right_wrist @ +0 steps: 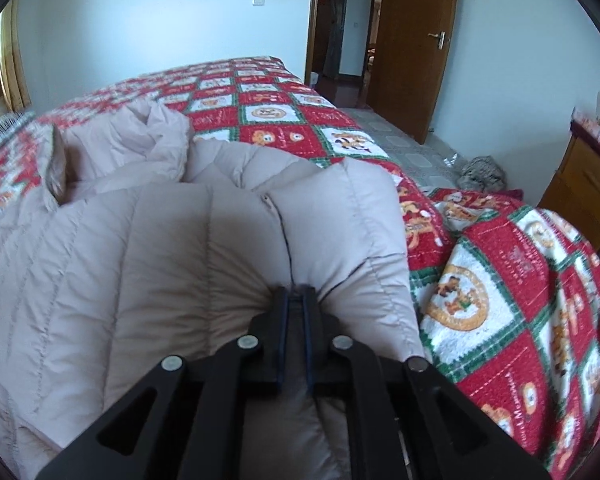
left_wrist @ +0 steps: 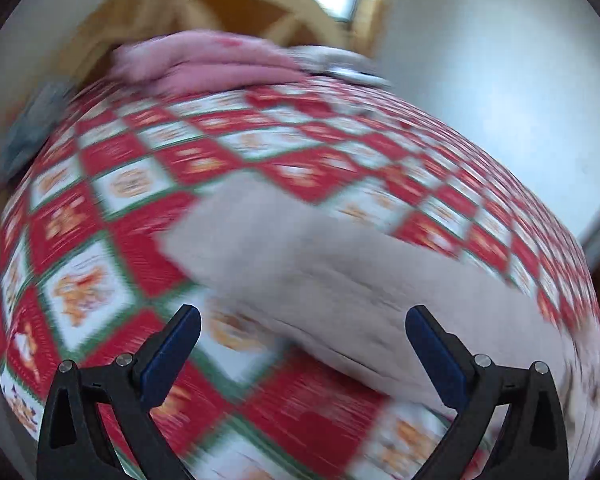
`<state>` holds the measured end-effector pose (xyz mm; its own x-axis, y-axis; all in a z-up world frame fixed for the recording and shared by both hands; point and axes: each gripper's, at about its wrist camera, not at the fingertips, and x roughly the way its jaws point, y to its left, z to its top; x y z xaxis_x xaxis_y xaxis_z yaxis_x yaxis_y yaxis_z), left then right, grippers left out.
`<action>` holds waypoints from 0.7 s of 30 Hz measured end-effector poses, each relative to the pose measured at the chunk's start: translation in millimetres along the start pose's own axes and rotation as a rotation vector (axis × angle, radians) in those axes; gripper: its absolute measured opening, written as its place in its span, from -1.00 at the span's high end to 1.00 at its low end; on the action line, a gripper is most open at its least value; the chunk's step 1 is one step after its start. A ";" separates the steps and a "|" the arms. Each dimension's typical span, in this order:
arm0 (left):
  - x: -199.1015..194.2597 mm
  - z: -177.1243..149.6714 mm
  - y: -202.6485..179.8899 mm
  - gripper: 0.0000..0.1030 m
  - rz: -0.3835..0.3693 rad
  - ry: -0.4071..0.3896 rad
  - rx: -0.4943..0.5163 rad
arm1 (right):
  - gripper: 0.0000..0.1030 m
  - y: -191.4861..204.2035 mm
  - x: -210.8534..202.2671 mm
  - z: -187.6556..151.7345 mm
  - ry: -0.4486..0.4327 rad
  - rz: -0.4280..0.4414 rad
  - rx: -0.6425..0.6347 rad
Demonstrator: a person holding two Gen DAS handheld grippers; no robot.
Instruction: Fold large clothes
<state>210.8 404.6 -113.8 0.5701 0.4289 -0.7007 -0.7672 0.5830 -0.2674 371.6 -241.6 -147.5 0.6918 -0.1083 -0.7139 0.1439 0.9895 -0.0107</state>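
Observation:
A beige quilted down jacket (right_wrist: 140, 248) lies crumpled on a bed with a red, white and green checked blanket (right_wrist: 268, 96). My right gripper (right_wrist: 296, 290) is shut on a fold of the jacket and the fabric puckers around the jaws. In the blurred left wrist view the jacket (left_wrist: 300, 256) lies on the blanket (left_wrist: 100, 184) just ahead. My left gripper (left_wrist: 302, 324) is open and empty above the jacket's near edge, one finger on each side of it.
A pink folded cloth (left_wrist: 204, 64) and a grey garment (left_wrist: 32, 128) lie at the bed's far side by a wooden headboard (left_wrist: 236, 4). A brown door (right_wrist: 412, 48), a wooden cabinet (right_wrist: 580, 184) and a grey heap on the floor (right_wrist: 482, 172) are to the right.

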 end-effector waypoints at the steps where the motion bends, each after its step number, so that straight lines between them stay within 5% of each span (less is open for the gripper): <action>1: 8.2 5.7 13.0 -0.98 0.018 0.013 -0.050 | 0.69 -0.6 -0.3 0.1 -0.003 0.012 0.007; 3: 26.4 15.1 42.2 -0.98 0.016 0.056 -0.187 | 0.53 0.3 -1.2 0.4 -0.009 0.035 0.011; 7: 48.2 16.2 73.4 -0.98 -0.035 0.102 -0.375 | -0.52 7.7 -3.5 -0.3 -0.025 0.116 -0.012; 8: 47.6 17.1 70.4 -0.98 -0.024 0.083 -0.369 | -0.63 11.6 -3.1 -0.8 -0.024 0.104 -0.030; 12: 58.4 24.2 36.2 -0.98 0.092 0.067 -0.165 | -0.66 18.9 0.5 -0.6 -0.015 0.074 -0.058; 21: 79.5 9.4 17.3 -0.98 0.235 0.020 -0.012 | -0.76 20.8 3.0 -1.9 -0.005 0.073 -0.070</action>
<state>245.5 455.3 -168.0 0.3700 0.5382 -0.7573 -0.8815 0.4608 -0.1032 375.3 -221.2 -151.2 0.7020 -0.0357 -0.7113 0.0432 0.9990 -0.0075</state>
